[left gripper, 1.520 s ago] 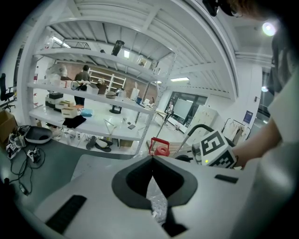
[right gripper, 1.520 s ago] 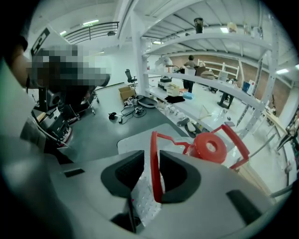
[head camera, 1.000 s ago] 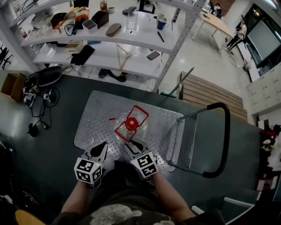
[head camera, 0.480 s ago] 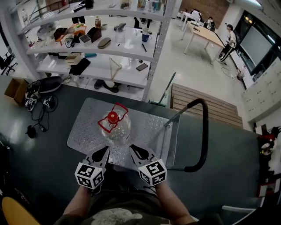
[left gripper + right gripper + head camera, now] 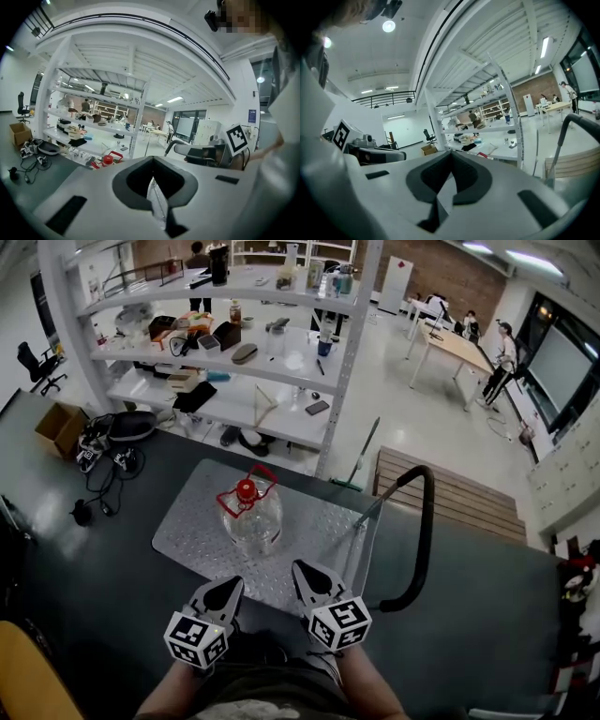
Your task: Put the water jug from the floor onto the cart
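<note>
Now the jug stands mid-frame on the cart, left gripper shut and empty below, right gripper just closed on nothing.

the left gripper is holding its jaws together, with nothing between them, low in the middle of the frame. the red cap of the water jug is showing just left of them, and a white shelf rack is standing behind it.

Since 1 s ago: left claw and right claw have let go of the water jug and pulled back to the near edge of the cart. Right claw's jaws just closed, nothing between. Jug now stands free.
</note>
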`<control>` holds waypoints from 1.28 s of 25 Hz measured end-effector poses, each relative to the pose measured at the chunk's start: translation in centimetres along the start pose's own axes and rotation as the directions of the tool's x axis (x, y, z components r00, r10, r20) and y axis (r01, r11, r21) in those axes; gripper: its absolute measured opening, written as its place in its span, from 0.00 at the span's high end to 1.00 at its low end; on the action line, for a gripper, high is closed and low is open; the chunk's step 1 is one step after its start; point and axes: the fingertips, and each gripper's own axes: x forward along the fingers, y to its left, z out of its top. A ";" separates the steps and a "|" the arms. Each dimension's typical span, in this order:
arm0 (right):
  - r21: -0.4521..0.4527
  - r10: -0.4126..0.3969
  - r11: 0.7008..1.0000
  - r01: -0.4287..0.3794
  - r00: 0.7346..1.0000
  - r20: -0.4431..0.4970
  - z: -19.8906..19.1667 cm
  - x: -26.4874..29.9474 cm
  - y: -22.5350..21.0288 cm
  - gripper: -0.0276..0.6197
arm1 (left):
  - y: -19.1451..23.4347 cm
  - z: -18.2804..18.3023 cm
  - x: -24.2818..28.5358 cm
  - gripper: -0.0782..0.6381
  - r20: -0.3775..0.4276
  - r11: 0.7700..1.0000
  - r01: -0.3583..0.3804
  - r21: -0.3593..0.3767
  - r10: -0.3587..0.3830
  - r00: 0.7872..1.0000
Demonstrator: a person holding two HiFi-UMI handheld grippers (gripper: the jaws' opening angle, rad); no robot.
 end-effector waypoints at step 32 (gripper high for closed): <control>-0.078 0.036 0.996 -0.044 0.994 -0.101 -9.2 -15.2 21.4 0.97 | -9.1 -9.9 -25.7 0.88 0.039 0.993 -0.082 -0.080 0.085 0.996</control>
